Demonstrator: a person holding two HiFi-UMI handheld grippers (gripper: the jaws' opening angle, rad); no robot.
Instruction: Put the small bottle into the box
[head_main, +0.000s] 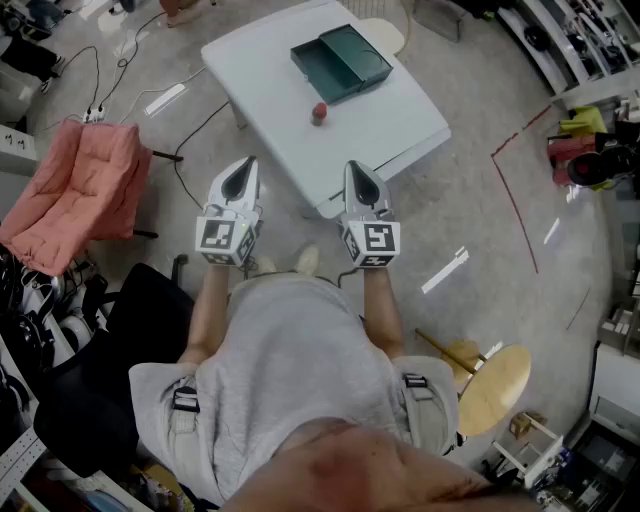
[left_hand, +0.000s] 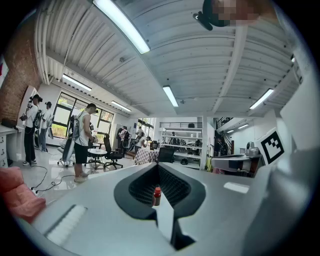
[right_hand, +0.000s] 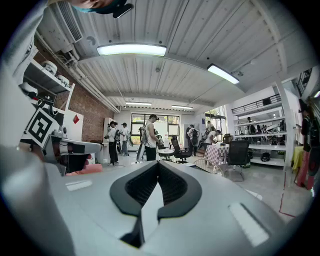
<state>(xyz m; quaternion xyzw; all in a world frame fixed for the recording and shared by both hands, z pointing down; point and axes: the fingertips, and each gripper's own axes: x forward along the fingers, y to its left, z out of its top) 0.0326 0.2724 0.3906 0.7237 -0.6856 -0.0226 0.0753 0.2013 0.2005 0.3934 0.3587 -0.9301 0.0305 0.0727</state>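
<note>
Frankly, the small bottle near the box looks blurry.

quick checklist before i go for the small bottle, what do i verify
1. Small bottle upright, alone on the table: ok.
2. Box open on top: ok.
3. Nothing between bottle and box: ok.
4. Left hand-held gripper jaws apart for a grasp: not ok, they are together.
5. Right hand-held gripper jaws apart: not ok, they are together.
6. Either gripper at the bottle: not ok, both are held short of the table's near corner.
</note>
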